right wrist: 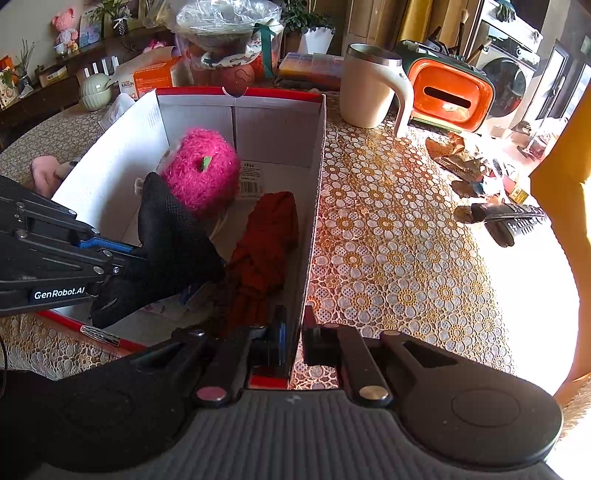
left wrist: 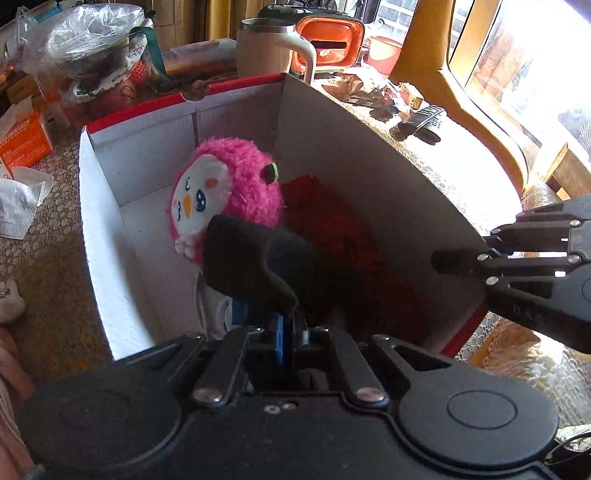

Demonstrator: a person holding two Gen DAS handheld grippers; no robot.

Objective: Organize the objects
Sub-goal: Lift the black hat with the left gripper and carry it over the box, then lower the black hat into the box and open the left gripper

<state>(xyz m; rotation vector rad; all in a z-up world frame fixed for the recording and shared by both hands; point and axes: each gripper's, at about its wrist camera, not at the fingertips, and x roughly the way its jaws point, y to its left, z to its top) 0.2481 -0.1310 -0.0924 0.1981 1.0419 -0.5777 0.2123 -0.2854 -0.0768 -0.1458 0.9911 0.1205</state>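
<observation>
A white cardboard box point(left wrist: 332, 122) point(right wrist: 110, 155) with a red rim stands on the lace-covered table. Inside it a pink plush toy point(left wrist: 236, 181) point(right wrist: 203, 173) leans near the back wall, and a dark red knitted piece point(left wrist: 332, 229) point(right wrist: 269, 236) lies along the right wall. My left gripper point(left wrist: 291, 328) point(right wrist: 129, 258) is inside the box, shut on a black glove point(left wrist: 255, 258) point(right wrist: 173, 236) that hangs over the box floor in front of the plush toy. My right gripper point(right wrist: 295, 328) point(left wrist: 447, 262) is shut on the box's right wall near the front corner.
Behind the box stand a cream mug point(right wrist: 369, 88), an orange container point(right wrist: 450, 96) and a plastic-wrapped bowl point(right wrist: 225, 26). Remote controls point(right wrist: 513, 218) lie on the table at the right. An orange tissue box point(left wrist: 26, 140) and loose tissue point(left wrist: 18, 203) sit left of the box.
</observation>
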